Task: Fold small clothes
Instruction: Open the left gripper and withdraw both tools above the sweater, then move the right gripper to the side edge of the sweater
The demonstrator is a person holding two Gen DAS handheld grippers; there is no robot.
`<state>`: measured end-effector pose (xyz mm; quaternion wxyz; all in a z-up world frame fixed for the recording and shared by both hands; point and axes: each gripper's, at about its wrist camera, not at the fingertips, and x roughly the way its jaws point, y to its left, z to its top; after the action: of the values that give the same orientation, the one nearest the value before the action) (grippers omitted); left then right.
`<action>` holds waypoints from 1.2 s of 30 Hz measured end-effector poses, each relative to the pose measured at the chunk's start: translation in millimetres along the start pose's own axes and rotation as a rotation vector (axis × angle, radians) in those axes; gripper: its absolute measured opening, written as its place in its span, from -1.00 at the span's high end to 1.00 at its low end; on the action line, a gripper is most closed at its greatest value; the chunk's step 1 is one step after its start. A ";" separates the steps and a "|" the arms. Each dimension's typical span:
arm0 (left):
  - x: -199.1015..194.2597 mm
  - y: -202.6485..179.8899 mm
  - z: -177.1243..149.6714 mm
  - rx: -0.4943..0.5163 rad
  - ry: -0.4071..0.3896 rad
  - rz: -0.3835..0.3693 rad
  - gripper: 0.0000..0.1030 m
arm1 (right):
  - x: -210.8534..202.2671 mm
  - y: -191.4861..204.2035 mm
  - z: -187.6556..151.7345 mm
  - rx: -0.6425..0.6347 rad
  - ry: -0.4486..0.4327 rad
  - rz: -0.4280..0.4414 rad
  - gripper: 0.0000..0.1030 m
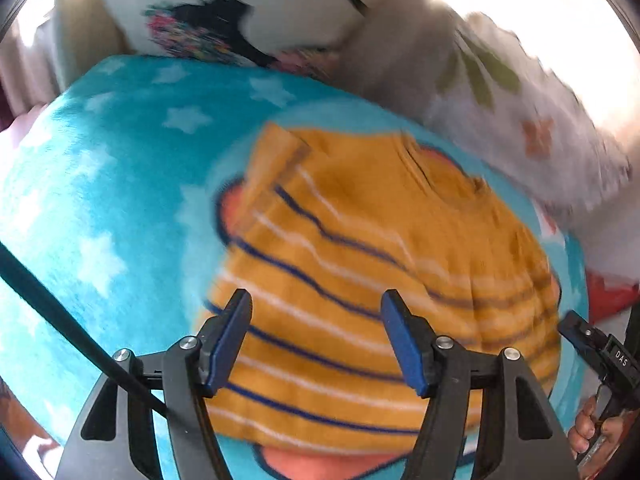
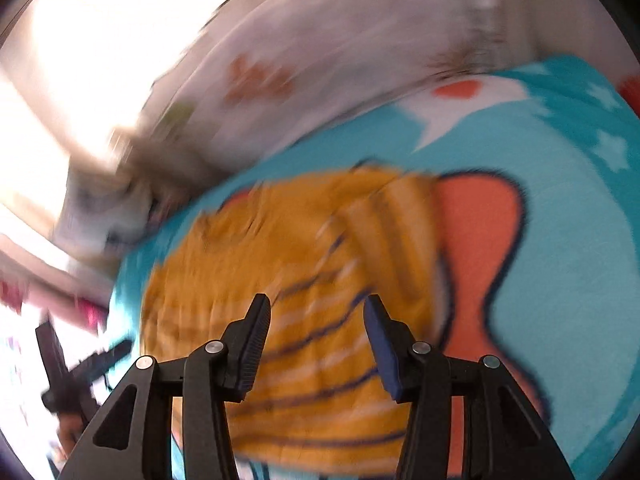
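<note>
While both pictures are blurred, the left tool hangs released, its jaws apart above the folded orange striped top lying on a turquoise star blanket; the right tool is likewise released, nothing gripped.

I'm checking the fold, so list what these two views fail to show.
- Near hem of the orange striped shirt: left wrist view, hidden behind the left hand-held gripper.
- Shirt's folded edges: right wrist view, smeared by motion blur.
- White floral fabric: both views, blurred and cut off by the frame edge.
- Blue star blanket: extent cut off.
</note>
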<state>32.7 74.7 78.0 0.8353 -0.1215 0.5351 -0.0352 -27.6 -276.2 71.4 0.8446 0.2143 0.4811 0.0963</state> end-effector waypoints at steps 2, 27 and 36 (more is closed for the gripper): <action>10.8 -10.9 -15.4 0.024 0.040 -0.002 -0.28 | 14.9 13.1 -15.2 -0.063 0.045 -0.012 0.03; -17.1 -38.2 -97.7 -0.016 0.048 0.075 -0.32 | -39.5 -71.4 -71.0 0.114 0.008 0.008 0.04; -31.2 -40.2 -123.8 -0.030 0.047 0.095 -0.32 | -39.6 -76.5 -89.1 0.118 0.037 0.039 0.02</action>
<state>-89.4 21.2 66.1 0.8212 -0.1078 0.5603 0.0098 -127.5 -334.8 27.5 0.8194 0.2713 0.4971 0.0882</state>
